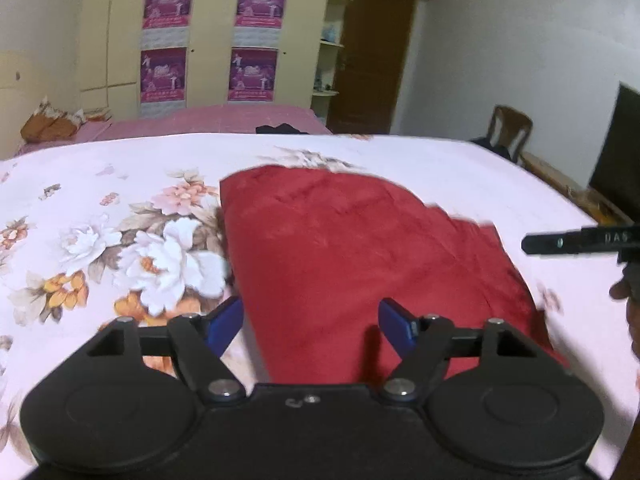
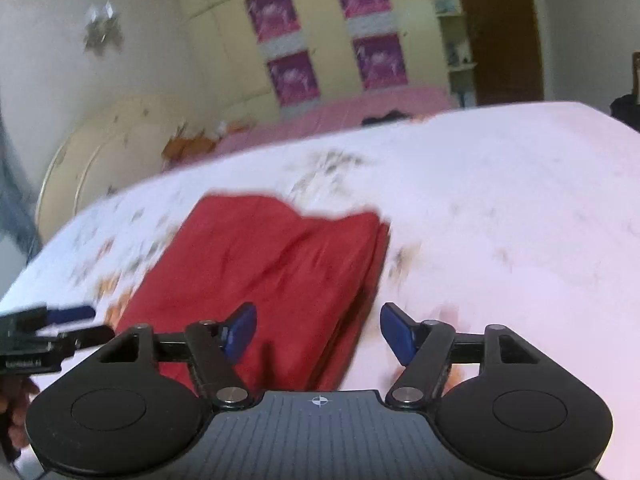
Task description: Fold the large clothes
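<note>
A red garment (image 1: 360, 248) lies folded into a thick stack on the floral bedsheet (image 1: 120, 220). It also shows in the right wrist view (image 2: 272, 264), with layered edges along its right side. My left gripper (image 1: 312, 324) is open and empty above the garment's near left part. My right gripper (image 2: 318, 330) is open and empty above the garment's near right edge. The right gripper's tip (image 1: 580, 242) shows at the right edge of the left wrist view. The left gripper (image 2: 48, 332) shows at the left edge of the right wrist view.
A second bed with a pink sheet (image 1: 224, 120) stands behind. A wardrobe with posters (image 1: 208, 40), a brown door (image 1: 372, 52), a wooden chair (image 1: 512, 128) and a dark screen (image 1: 620, 152) line the room's far and right sides.
</note>
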The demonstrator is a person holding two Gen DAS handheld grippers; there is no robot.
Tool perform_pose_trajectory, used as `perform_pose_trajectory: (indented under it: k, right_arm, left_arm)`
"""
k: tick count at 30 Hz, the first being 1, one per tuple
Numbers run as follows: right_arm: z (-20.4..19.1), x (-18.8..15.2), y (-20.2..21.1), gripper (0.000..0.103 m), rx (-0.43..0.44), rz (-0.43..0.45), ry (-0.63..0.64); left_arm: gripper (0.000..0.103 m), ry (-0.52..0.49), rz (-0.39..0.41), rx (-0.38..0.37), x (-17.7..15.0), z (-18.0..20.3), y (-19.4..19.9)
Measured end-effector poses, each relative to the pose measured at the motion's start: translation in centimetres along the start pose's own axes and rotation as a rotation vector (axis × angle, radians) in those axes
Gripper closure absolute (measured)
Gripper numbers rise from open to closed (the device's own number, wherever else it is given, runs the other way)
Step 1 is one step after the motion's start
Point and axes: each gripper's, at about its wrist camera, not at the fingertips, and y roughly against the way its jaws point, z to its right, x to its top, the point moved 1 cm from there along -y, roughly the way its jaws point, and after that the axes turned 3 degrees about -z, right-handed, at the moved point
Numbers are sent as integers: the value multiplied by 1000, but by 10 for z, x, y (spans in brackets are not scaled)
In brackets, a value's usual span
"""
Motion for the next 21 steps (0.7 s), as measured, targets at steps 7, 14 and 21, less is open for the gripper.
perform_pose_trajectory:
  k: [7, 14, 21]
  right_arm:
    - [20, 26, -48, 78, 27, -29, -51]
    - [47, -3, -86, 78, 22, -146, -159]
    - [69, -7, -83, 71, 85, -152, -314]
  left_arm:
    - [34, 42, -45, -19, 20, -15, -39]
    - [26, 151, -131, -31, 9, -26, -67]
    - [19, 216, -140, -83, 11, -38, -63]
